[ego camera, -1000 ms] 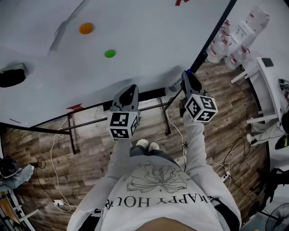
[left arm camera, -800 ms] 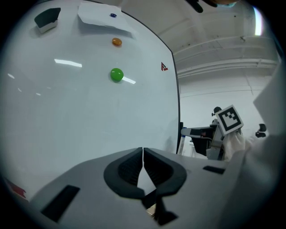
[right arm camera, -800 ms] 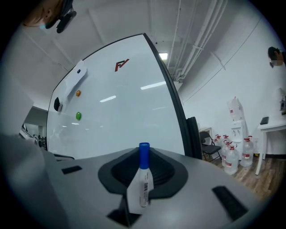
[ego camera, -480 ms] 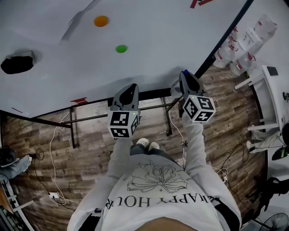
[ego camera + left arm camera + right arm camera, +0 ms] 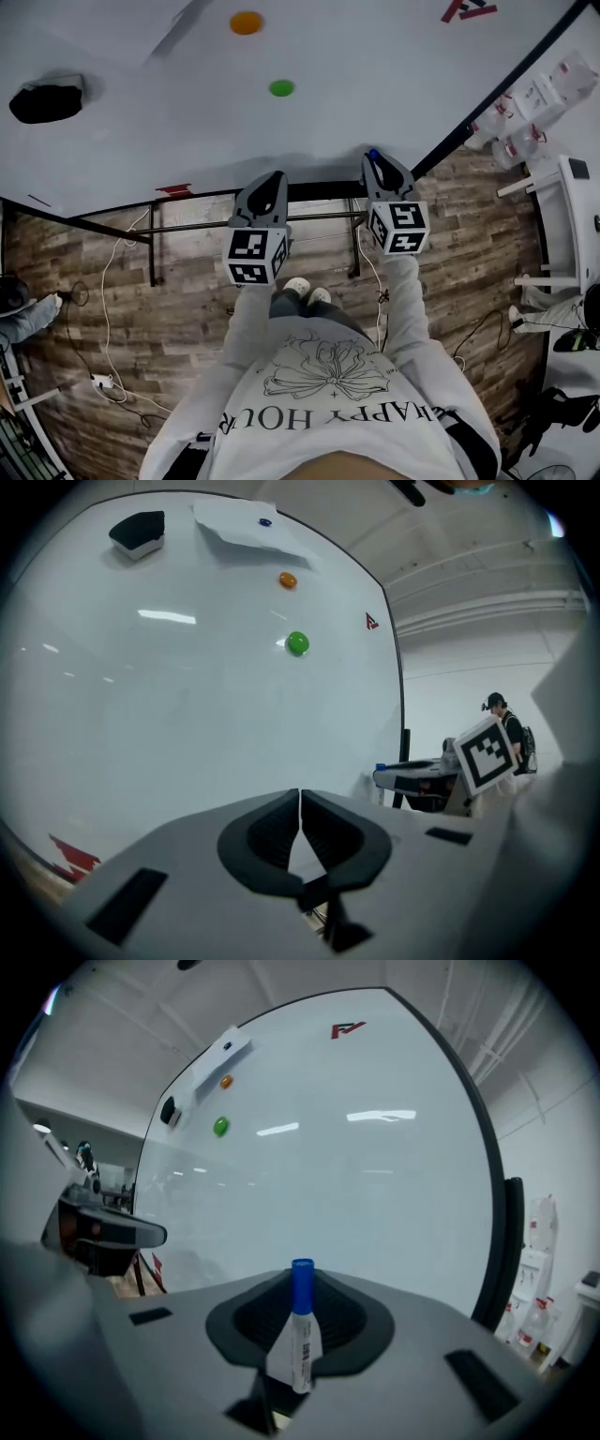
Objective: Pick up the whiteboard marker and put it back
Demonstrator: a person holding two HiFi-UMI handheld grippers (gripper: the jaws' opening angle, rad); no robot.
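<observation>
A black block eraser (image 5: 47, 100) clings to the far left of the large white whiteboard (image 5: 141, 141). No tray or holder for a pen can be made out near it. The grey left gripper (image 5: 269, 180) points at the board with its jaws clenched together on nothing. Farther up the board are a round orange magnet (image 5: 246, 22) and a round green magnet (image 5: 281, 88).

The grey right gripper (image 5: 382, 161) is grasping the whiteboard marker (image 5: 300, 1330), a white-barrelled pen with a blue cap. The task's thing is therefore already in these jaws, not lying anywhere. Its long axis stands upright across the jaws, with the cap just above the tips and the barrel end down towards the gripper's body. The board face lies straight ahead, near the tips but apart from them, and the board's dark lower edge (image 5: 319, 192) runs just below both grippers. The return looks like the right hand's job. If the pen's place is a ledge along that edge, the upright pen would probably need turning level, but that place is not visible.

The barrel label carries dark print too small to read. A red logo mark (image 5: 467, 9) at the board's upper right shows no legible letters. The person's white shirt (image 5: 328, 412) reads "HAPPY HOUR" under a flower drawing. The red labels on the plastic bottles (image 5: 534, 94) at far right are unreadable.
</observation>
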